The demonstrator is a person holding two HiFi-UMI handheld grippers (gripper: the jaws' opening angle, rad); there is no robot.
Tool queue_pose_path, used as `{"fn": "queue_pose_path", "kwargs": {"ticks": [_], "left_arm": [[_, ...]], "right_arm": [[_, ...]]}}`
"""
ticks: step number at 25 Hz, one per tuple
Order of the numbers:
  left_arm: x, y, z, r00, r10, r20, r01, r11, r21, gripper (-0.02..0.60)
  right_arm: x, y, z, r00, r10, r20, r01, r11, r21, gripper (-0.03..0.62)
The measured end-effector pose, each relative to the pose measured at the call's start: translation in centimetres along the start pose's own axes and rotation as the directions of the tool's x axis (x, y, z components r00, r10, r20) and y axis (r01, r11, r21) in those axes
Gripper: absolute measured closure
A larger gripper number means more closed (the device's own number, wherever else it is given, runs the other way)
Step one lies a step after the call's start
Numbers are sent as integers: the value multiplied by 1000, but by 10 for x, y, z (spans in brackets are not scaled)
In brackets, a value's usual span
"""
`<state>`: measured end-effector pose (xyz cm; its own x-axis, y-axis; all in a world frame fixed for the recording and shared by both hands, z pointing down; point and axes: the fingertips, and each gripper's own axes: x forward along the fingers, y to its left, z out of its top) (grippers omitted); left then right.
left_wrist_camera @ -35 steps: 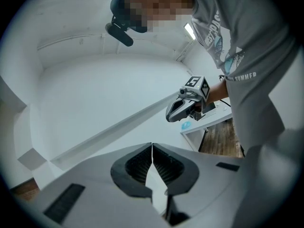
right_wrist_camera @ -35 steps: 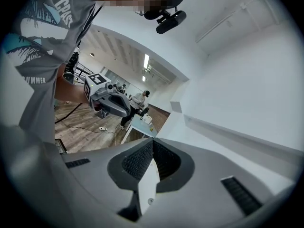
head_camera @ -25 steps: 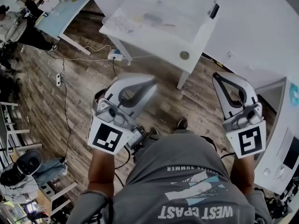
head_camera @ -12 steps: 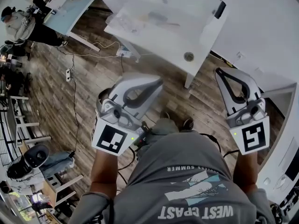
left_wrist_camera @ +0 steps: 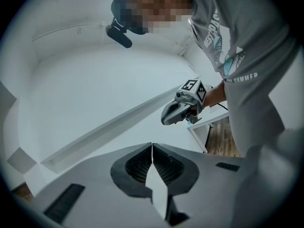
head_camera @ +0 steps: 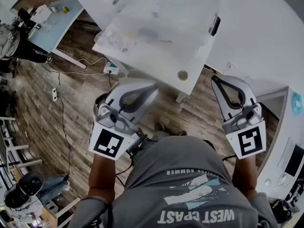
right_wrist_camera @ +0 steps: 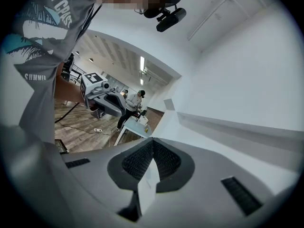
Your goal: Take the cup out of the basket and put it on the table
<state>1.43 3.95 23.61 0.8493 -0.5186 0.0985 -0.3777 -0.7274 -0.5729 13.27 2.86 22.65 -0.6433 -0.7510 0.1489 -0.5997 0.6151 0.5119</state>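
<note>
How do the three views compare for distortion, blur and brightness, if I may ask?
Head view: strong fisheye bend, the table washed out to near-white, little blur. Left gripper view: dark round border, mostly blank pale wall, the left gripper softly lit. Right gripper view: same round border, ceiling lights glaring in the far room.

Left gripper (head_camera: 152, 86), fingers (left_wrist_camera: 135, 165) closed, empty, right gripper (head_camera: 215, 79) likewise, both near level

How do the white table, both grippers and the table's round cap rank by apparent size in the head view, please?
Largest: white table.
Then left gripper and right gripper, alike, nearer the camera.
Smallest: round cap.
</note>
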Motion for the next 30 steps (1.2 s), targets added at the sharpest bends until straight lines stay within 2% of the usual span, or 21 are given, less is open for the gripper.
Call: {"fn": "queue_pose_path", "kwargs": {"ticks": [7,12,16,20,24,30], "left_arm": [[3,37,-33,998,-15,65,17,999,-28,566],[16,51,-56,998,-24,60,28,998,-64,566],[46,63,-68,998,-14,59,18,998,-68,566],[69,72,-76,1000,1,13,0,996,-93,566],[94,90,-75,999,32,-15,-33,997,-70,566],[140,96,-81,995,39,-91,-47,996,-81,566]], "right_arm": [[44,-3,0,998,-19,-61,17,999,-32,583],[67,-9,-9,995,5,-96,-8,999,-35,583],[83,-36,-28,996,25,-84,-29,999,-37,583],[100,-58,-45,996,65,-60,-65,998,-6,583],[116,-94,-53,997,82,-9,-82,997,8,583],[123,-131,-81,993,117,29,-118,992,40,583]]}}
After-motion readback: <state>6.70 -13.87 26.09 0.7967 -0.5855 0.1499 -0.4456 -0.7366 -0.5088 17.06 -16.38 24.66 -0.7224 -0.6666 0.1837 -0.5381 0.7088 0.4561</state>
